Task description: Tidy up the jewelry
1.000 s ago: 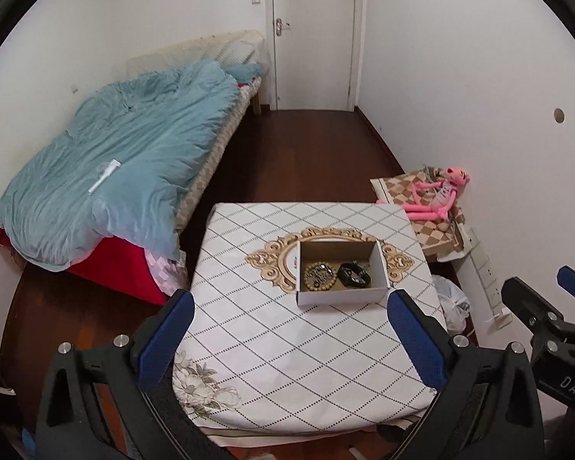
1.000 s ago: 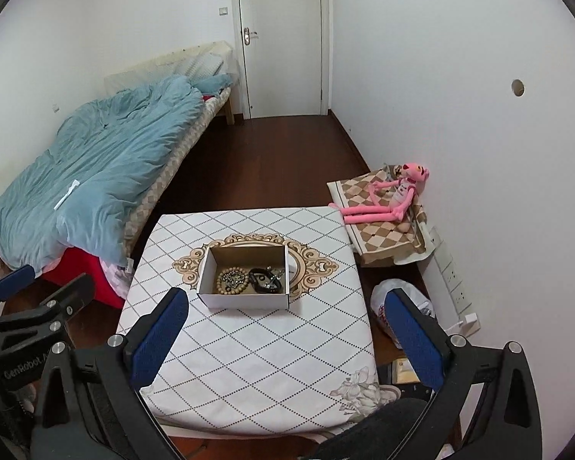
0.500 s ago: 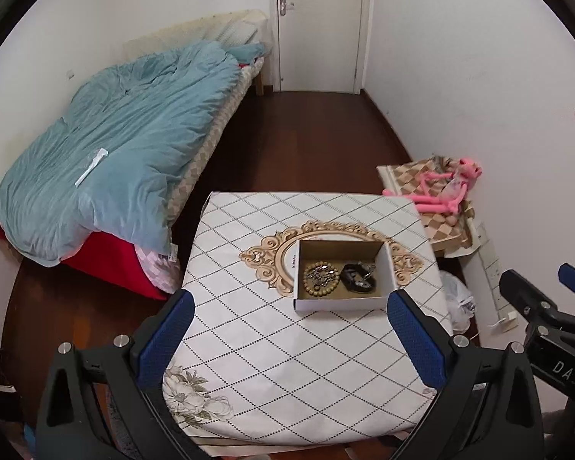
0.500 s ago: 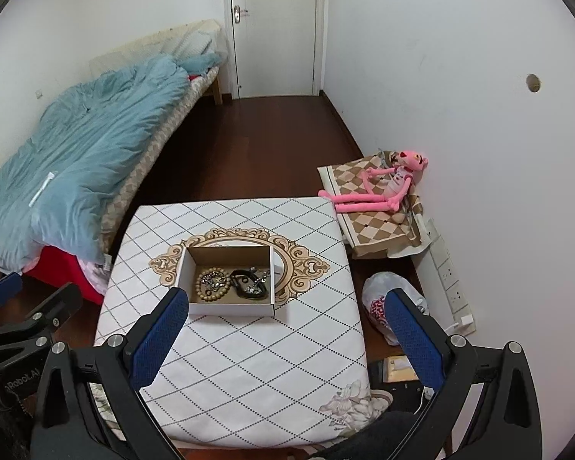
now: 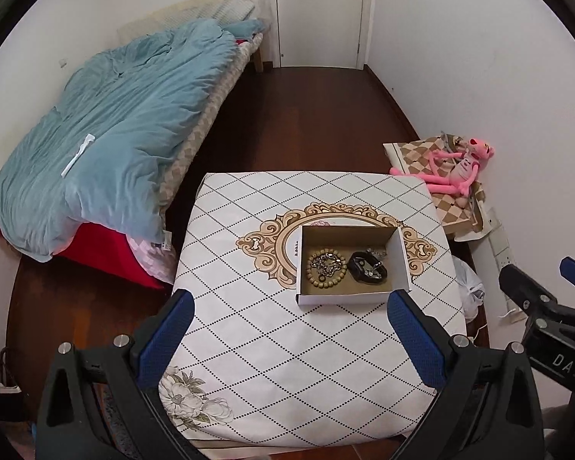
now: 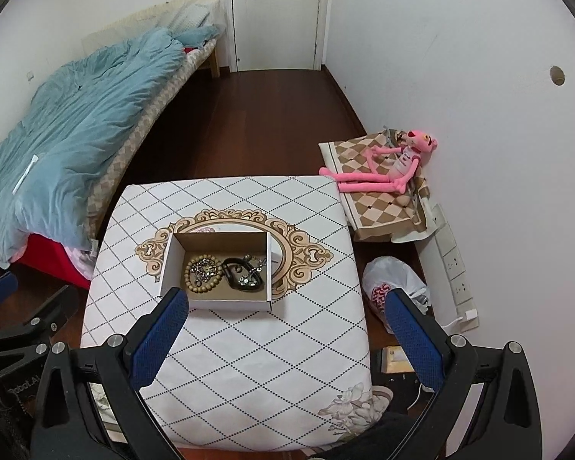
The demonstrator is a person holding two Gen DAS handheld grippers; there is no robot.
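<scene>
The box [image 5: 349,299] looks like matt white cardboard, brown inside. In it, the beaded bracelet [image 6: 203,276] seems of wood, the chain [image 5: 326,262] of shiny metal, the black piece [image 6: 245,276] glossy. The tablecloth [image 5: 287,364] is smooth printed cloth; the floor [image 6: 268,115] is dark polished wood

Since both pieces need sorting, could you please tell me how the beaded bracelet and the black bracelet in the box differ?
The beaded bracelet is a ring of tan round beads; the black bracelet is a dark, glossy band. The beaded bracelet lies in the left half of the cardboard box, the black bracelet in the right half. A silver chain is heaped on the beaded bracelet; small silvery pieces lie on the black bracelet. Both lie flat on the box floor, side by side.
</scene>
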